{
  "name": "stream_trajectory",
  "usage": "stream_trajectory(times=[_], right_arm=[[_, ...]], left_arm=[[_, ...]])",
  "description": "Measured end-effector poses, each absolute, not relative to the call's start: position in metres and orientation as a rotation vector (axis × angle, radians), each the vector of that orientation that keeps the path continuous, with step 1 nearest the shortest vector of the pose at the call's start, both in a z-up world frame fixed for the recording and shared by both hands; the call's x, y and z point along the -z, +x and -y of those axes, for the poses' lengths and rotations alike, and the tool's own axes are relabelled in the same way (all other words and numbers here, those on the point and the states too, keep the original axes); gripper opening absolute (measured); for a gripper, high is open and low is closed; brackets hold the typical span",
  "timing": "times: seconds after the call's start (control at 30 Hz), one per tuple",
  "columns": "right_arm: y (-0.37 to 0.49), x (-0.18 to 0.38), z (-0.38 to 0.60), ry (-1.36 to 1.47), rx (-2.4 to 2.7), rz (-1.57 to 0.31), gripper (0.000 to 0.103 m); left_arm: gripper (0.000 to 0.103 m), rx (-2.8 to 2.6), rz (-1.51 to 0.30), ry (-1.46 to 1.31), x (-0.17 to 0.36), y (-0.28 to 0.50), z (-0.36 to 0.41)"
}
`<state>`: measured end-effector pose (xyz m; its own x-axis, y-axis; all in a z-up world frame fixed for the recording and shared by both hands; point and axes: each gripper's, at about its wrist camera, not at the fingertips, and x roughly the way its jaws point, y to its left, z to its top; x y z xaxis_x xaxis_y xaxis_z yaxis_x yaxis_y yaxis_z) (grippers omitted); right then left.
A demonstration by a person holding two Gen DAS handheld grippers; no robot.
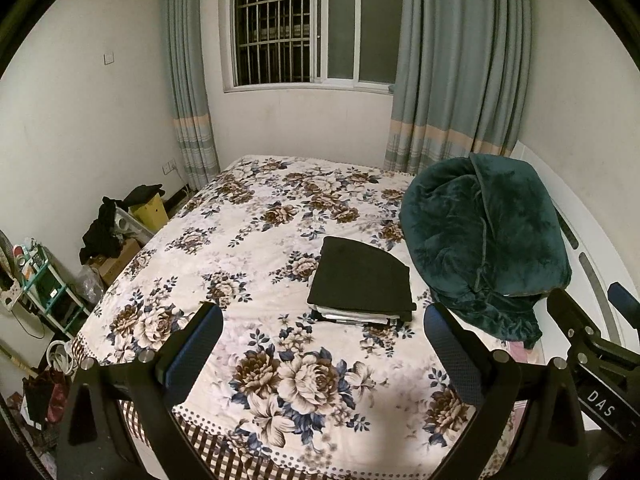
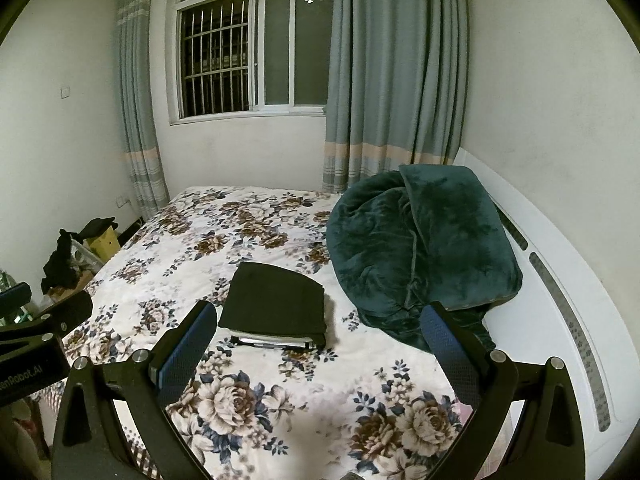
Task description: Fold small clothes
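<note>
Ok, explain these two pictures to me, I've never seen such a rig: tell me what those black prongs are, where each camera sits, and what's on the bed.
The black prongs are the two fingers of a handheld gripper; a person carries one in each hand. Each picture comes from a camera on one gripper, looking forward between its fingers. The left gripper and the right gripper are both open and hold nothing. Ahead lies a bed with a floral bedspread. On it sits a stack of folded clothes, black on top, lighter pieces beneath. Beside it lies a bundled dark green blanket.
</note>
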<state>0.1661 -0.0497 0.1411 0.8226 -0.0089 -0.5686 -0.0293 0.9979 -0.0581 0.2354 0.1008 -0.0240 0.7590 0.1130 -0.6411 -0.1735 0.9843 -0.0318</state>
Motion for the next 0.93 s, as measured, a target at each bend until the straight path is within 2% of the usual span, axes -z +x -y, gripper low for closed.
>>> stream_trajectory(times=[0.93], right_arm=[[0.1628, -0.1392, 0.0465, -0.063, -0.007, -0.602, 0.103]], left_arm=[[0.103, -0.166, -0.678, -0.092, 0.0235, 0.2321, -0.1040]])
